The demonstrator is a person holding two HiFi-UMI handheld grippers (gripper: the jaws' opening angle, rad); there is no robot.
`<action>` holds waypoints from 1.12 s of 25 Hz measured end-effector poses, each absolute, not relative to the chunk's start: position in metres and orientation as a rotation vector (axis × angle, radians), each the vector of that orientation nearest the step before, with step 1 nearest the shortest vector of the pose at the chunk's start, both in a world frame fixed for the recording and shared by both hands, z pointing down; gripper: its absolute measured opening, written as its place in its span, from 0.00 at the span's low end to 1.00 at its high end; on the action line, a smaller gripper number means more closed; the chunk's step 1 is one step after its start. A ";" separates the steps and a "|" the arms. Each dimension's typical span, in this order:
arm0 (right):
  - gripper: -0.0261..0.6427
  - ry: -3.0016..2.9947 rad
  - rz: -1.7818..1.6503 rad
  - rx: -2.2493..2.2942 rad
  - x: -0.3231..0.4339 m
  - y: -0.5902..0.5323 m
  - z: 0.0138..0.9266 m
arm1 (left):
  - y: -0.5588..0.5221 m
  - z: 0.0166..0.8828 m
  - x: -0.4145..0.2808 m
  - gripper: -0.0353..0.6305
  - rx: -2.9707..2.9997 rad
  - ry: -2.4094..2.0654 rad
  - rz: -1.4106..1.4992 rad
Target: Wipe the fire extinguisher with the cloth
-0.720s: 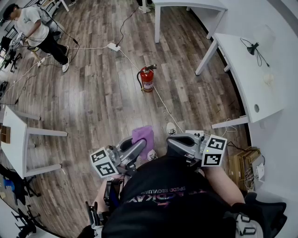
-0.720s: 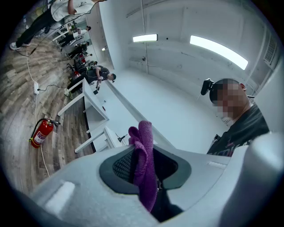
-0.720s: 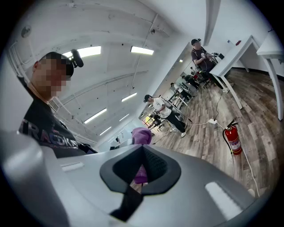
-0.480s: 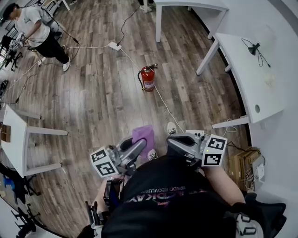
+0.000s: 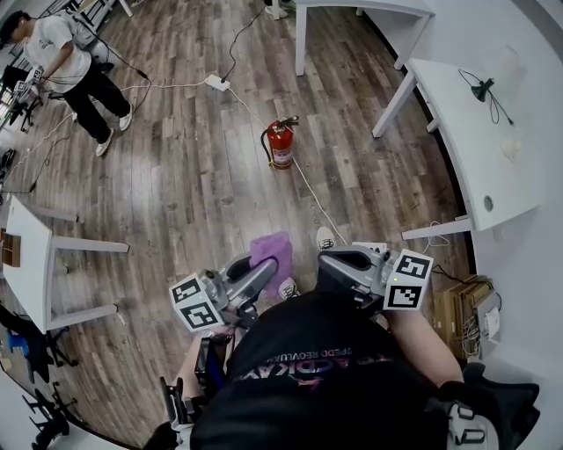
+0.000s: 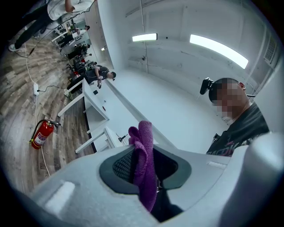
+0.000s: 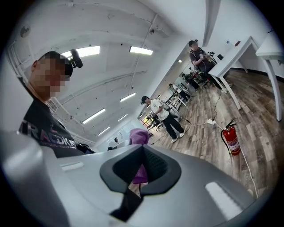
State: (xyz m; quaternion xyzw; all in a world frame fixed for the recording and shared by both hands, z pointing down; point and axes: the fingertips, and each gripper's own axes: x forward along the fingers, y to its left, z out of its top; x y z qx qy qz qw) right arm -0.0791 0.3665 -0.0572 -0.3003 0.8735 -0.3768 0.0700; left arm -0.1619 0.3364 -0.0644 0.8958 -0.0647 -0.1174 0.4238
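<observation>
A red fire extinguisher (image 5: 280, 143) stands upright on the wood floor, well ahead of both grippers; it also shows small in the left gripper view (image 6: 41, 134) and the right gripper view (image 7: 231, 139). My left gripper (image 5: 266, 269) is held low in front of the body, shut on a purple cloth (image 5: 272, 254). The cloth (image 6: 144, 164) is pinched between its jaws and sticks up past them. My right gripper (image 5: 324, 262) is beside it to the right, shut with nothing held. The purple cloth (image 7: 138, 137) shows beyond the right jaws.
A white cable (image 5: 310, 195) runs past the extinguisher to a power strip (image 5: 215, 84). White tables stand at the right (image 5: 466, 149), the top (image 5: 352, 9) and the left (image 5: 26, 264). A person in a white shirt (image 5: 66, 66) stands far left. Cardboard boxes (image 5: 457, 308) sit at the right.
The person in the white shirt at far left has taken a step. Both grippers keep their place, and the cloth stays in the left one.
</observation>
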 end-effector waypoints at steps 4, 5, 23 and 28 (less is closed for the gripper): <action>0.13 2.642 -1.115 -0.916 -0.080 0.360 -0.058 | 0.331 -0.070 -0.160 0.16 2.249 -0.157 -0.320; 0.14 2.653 -1.109 -0.914 -0.081 0.359 -0.058 | 0.329 -0.073 -0.158 0.16 2.250 -0.152 -0.333; 0.30 2.784 -1.134 -0.704 -0.082 0.313 -0.053 | 0.295 -0.082 -0.095 0.16 2.224 -0.051 -0.403; 0.27 2.768 -1.150 -0.538 -0.052 0.279 -0.062 | 0.260 -0.082 -0.058 0.17 2.184 -0.062 -0.443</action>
